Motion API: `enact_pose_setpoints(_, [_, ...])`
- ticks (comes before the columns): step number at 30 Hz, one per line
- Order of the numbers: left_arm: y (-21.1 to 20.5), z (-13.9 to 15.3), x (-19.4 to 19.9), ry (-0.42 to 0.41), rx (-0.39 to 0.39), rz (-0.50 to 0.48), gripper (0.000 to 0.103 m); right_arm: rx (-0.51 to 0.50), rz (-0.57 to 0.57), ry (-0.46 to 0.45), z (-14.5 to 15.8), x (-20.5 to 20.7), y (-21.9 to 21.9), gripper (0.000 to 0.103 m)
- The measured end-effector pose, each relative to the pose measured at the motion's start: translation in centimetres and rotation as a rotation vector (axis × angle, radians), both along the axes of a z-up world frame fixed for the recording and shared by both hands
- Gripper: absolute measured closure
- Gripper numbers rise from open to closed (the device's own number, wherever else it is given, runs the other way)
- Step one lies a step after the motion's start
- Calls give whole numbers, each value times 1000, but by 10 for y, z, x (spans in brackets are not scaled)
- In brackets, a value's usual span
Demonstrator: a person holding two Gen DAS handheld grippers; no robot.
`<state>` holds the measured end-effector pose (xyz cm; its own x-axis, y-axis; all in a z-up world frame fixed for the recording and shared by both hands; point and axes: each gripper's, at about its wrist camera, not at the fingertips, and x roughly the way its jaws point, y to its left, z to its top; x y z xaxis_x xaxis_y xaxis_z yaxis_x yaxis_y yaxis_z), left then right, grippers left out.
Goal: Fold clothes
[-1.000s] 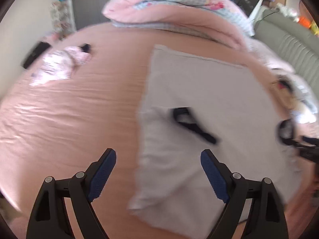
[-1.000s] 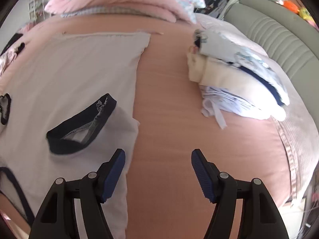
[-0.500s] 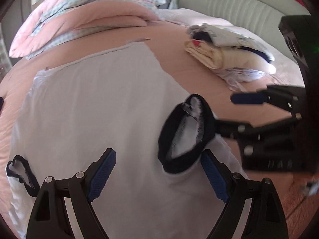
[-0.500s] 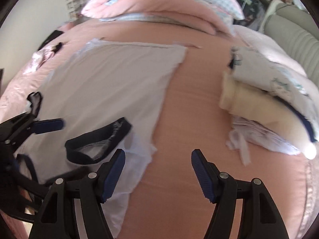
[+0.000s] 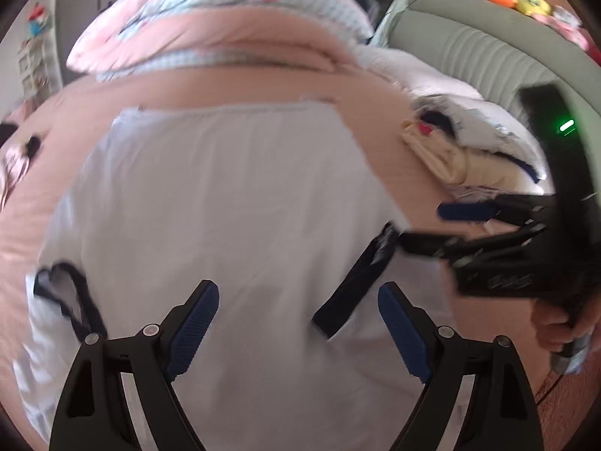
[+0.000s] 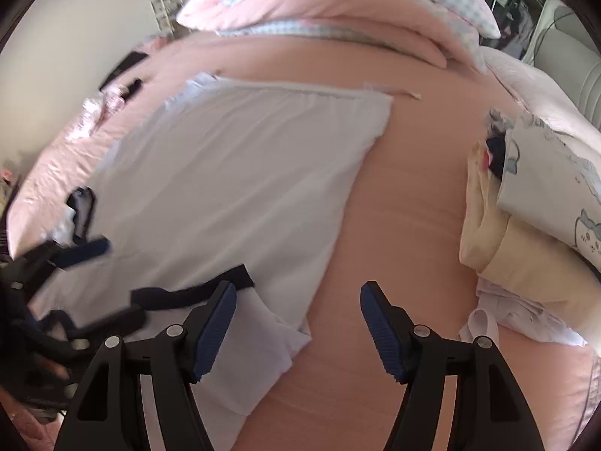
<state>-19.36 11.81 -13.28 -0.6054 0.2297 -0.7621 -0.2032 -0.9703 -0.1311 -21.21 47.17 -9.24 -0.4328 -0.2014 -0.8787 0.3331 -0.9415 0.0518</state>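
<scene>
Since a second ago my left hand-held gripper [image 5: 298, 323] has swung across the white shirt [image 5: 225, 203], which lies spread flat on the pink bed [image 6: 405, 195]; then I looked from its left edge, now its body fills my left view and the dark-trimmed right sleeve cuff [image 5: 357, 285] sits just inside my right finger. My left jaws are spread wide with nothing between them, hovering over the shirt. My right hand-held gripper [image 6: 298, 325] is also spread and empty; it has shifted so that its left finger is over the shirt's right sleeve and its right finger over bare sheet. In the left view that gripper reaches in from the shirt's right side, its lower finger touching or just beside the cuff; blur hides which. Right of the shirt, apart from it, a stack of folded clothes [image 6: 533, 225] rests on the bed. Beyond the shirt's far hem lies a pink quilt [image 5: 225, 30]. The other dark cuff [image 5: 64, 293] lies at the shirt's left.
</scene>
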Motion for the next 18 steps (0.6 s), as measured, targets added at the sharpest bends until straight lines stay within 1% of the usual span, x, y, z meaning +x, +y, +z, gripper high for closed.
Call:
enact_pose_setpoints(1, [3,-1,-5,-11,-7,-21,16,-4,-18,-27,-5,15,6,35])
enact_pose_setpoints(2, [7,-3,-9,-22,-21,-37,16,-24,-28,-48,-6,16,9,35])
enact_pose_setpoints(4, [14,-11,-20,-40,-46,-50,16,-60,-47,-66,-1,3,21,35])
enact_pose_setpoints(5, [17,-15,-27,-50,-48,-40,16,-68,-61,-62,3,-3,27,35])
enact_pose_setpoints(6, [18,-20,-33,-66,-51,-21,16,-74,-74,-57,6,-11,33,35])
enact_pose_setpoints(8, [11,-28,-38,-104,-42,61,16,-98,-93,-57,12,-30,43,35])
enact_pose_setpoints(10, [-1,-34,-36,-132,-5,148,16,-140,-86,-49,13,-45,42,35])
enact_pose_setpoints(11, [-5,-35,-33,-140,10,170,16,-162,-72,-39,15,-53,41,35])
enact_pose_setpoints(12, [-6,-36,-29,-140,4,170,16,-178,-59,-30,18,-58,38,35])
enact_pose_setpoints(14, [0,-34,-22,-122,-48,134,16,-188,-26,-23,23,-68,31,35])
enact_pose_setpoints(15, [4,-31,-17,-103,-70,114,16,-178,-14,-21,25,-69,29,35])
enact_pose_setpoints(16, [7,-28,-13,-89,-81,96,16,-147,-11,-20,24,-63,28,35])
enact_pose_setpoints(18, [10,-26,-8,-88,-98,84,16,-86,-13,-21,19,-54,24,35])
